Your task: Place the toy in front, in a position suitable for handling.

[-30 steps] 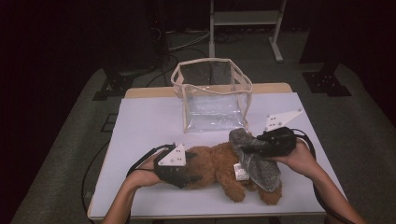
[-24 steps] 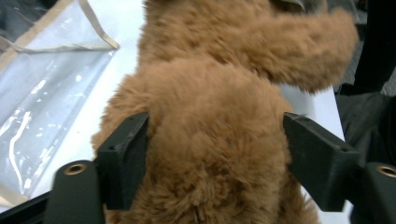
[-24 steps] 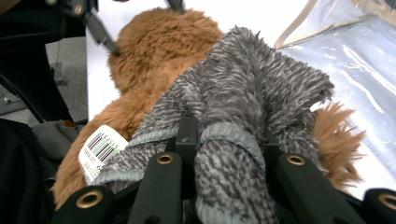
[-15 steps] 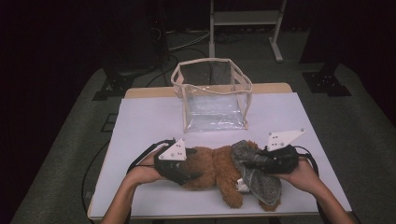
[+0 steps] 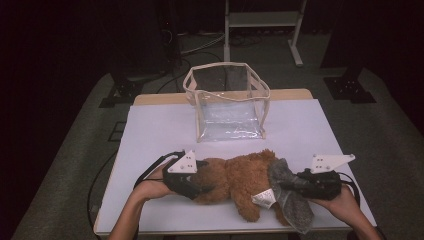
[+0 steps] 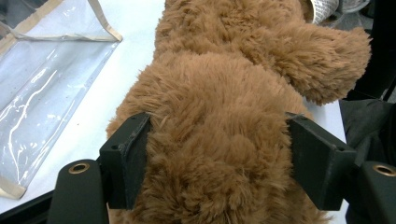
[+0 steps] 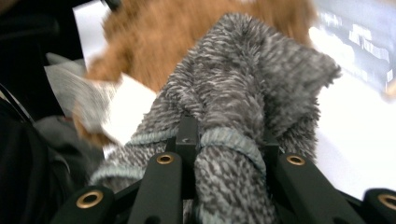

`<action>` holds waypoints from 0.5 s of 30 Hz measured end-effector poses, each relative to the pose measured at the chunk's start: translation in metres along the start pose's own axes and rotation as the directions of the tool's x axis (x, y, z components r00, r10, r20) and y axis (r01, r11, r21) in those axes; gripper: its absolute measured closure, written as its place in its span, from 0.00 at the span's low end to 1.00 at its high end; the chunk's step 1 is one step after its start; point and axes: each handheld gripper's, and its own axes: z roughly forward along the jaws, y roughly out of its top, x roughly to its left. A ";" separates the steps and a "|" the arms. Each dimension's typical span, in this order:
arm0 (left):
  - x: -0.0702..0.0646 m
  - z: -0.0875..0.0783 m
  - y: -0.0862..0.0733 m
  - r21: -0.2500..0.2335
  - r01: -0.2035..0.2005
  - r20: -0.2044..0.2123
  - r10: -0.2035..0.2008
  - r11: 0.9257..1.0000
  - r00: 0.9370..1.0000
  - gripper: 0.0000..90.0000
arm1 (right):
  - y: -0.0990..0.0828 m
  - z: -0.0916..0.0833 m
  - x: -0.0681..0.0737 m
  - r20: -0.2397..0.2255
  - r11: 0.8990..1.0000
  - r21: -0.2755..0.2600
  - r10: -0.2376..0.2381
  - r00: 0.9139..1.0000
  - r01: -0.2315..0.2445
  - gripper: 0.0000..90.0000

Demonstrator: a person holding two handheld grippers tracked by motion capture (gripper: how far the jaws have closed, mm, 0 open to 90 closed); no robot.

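Observation:
A brown plush toy [image 5: 235, 175] lies on its side on the white table [image 5: 160, 130]. My left gripper [image 5: 202, 181] is at its left end. In the left gripper view both pads press into the fur of the plush toy [image 6: 219, 93]; the left gripper [image 6: 219, 163] has opened slightly in the last second and still clamps it. A grey knitted garment [image 5: 292, 202] covers the toy's right end. My right gripper [image 5: 287, 186] is shut on a bunched fold of the grey knit [image 7: 243, 70], pinched in the right gripper [image 7: 229, 140]. A white tag [image 5: 263, 197] hangs beside it.
A clear plastic bag [image 5: 230, 120] with beige trim stands open-topped behind the toy, mid-table; its wall shows as the clear bag [image 6: 46, 84] in the left gripper view. A metal stand [image 5: 260, 20] and dark floor lie beyond the table's far edge.
My right hand has moved right and toward the near edge, lower, taking the grey knit with it. The left hand has stayed at the toy's left end.

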 end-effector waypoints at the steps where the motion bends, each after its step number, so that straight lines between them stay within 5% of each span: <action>1: -0.001 0.000 0.000 -0.002 -0.002 -0.001 0.002 1.000 1.000 0.30 | -0.006 -0.001 -0.001 0.005 1.000 0.009 0.011 1.000 -0.011 0.79; 7: -0.002 0.001 0.003 0.011 -0.016 -0.001 0.016 1.000 1.000 0.30 | -0.008 -0.016 -0.007 0.002 0.999 -0.021 0.043 0.999 -0.042 0.79; 11: -0.004 0.003 0.005 0.008 -0.027 0.000 0.027 1.000 1.000 0.30 | 0.021 -0.022 -0.003 0.002 0.999 -0.053 -0.010 1.000 0.010 0.79; 15: -0.005 0.004 0.007 0.011 -0.033 0.000 0.033 0.999 0.999 0.30 | 0.055 -0.007 0.005 -0.014 0.995 -0.024 -0.094 0.995 0.093 0.79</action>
